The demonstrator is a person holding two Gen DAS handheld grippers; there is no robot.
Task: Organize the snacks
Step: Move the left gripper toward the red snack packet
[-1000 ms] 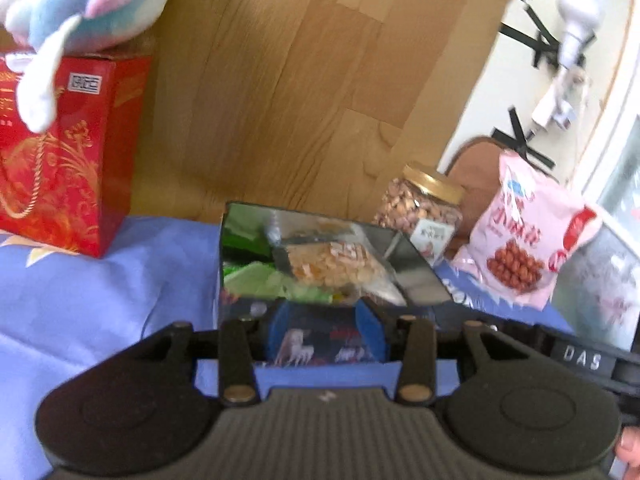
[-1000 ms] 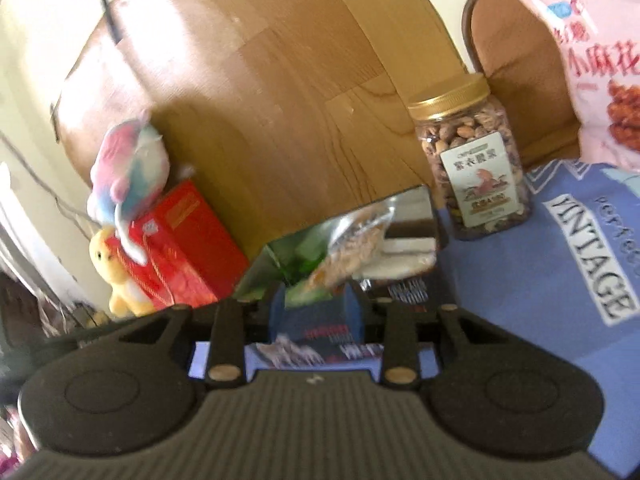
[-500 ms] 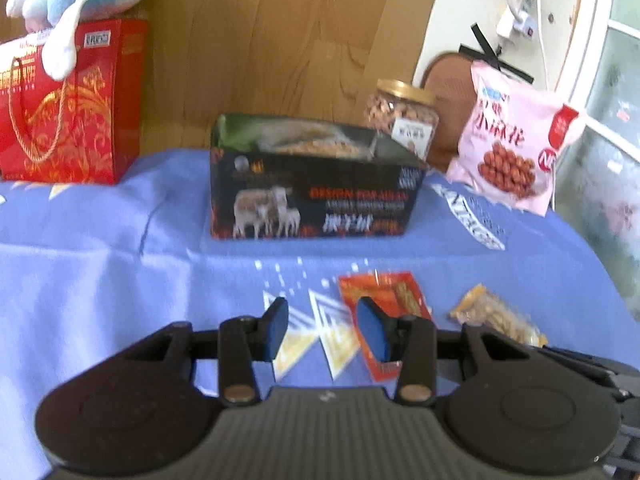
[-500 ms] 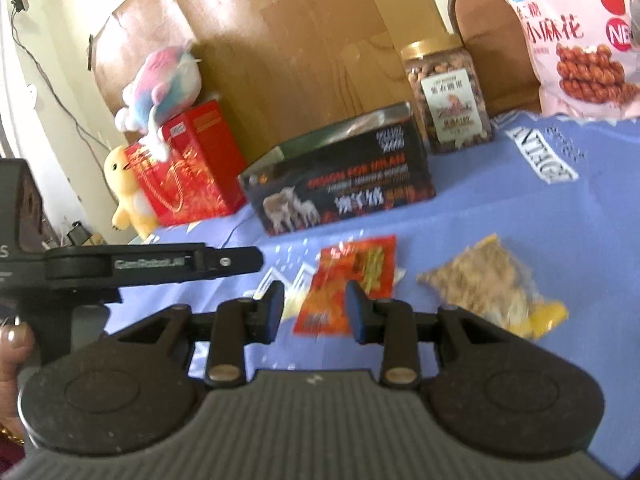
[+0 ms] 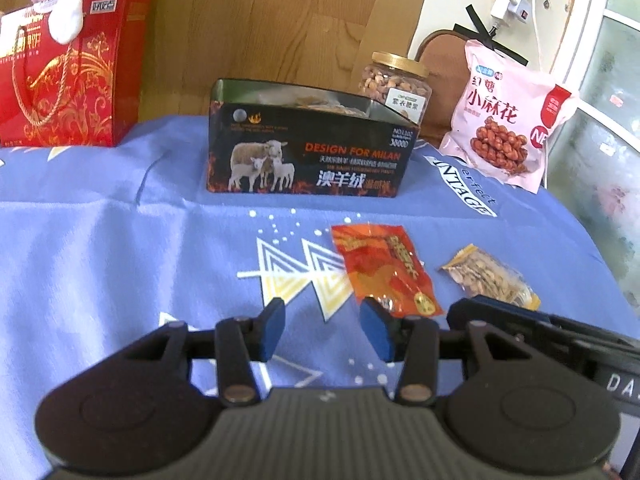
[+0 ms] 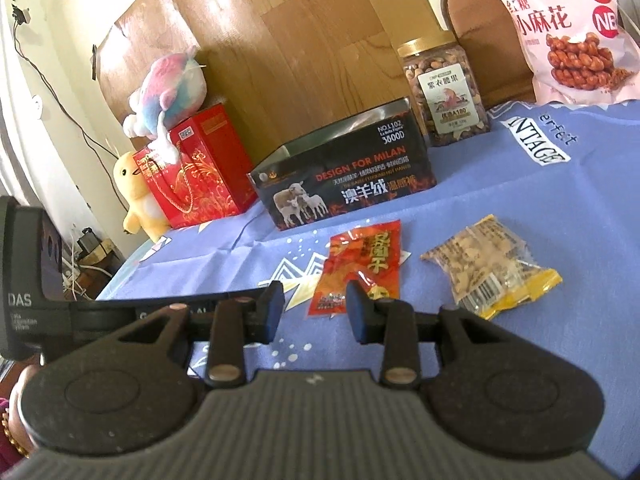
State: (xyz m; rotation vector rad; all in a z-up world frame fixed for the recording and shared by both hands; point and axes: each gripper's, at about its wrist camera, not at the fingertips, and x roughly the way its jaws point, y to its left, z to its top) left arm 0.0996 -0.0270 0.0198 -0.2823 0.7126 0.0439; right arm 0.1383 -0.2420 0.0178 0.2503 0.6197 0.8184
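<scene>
While two loose snack packs lie flat on the blue tablecloth (image 5: 100, 248), the red foil packet (image 5: 384, 270) sits just ahead of the left gripper (image 5: 322, 334), a bit off to its right finger, and the clear bag of seeds with a yellow end (image 5: 490, 280) is further right, near the packet but not touching it. Left gripper's jaws are opening with nothing between them, only bare cloth. From the other side, the right gripper (image 6: 314, 312) hovers just short of the same red packet (image 6: 362, 266), jaws parted and empty, with the seed bag (image 6: 488, 268) ahead and to its right. Straight beyond both is the open black tin box (image 5: 308, 152), with some snacks already inside; it reads "DESIGN FOR MILAN", "NO.1102", with sheep printed on the front. Nothing blocks the way between the grippers and the box. Behind it stands a nut jar with a gold lid (image 5: 396, 80), and right of that a pink bag of fried twists (image 5: 508, 116). Far left is a red gift box (image 5: 68, 76) with a plush toy (image 6: 168, 92) on top and a yellow plush chick (image 6: 136, 196) beside it. The cloth says "VINTAGE" near the pink bag.
</scene>
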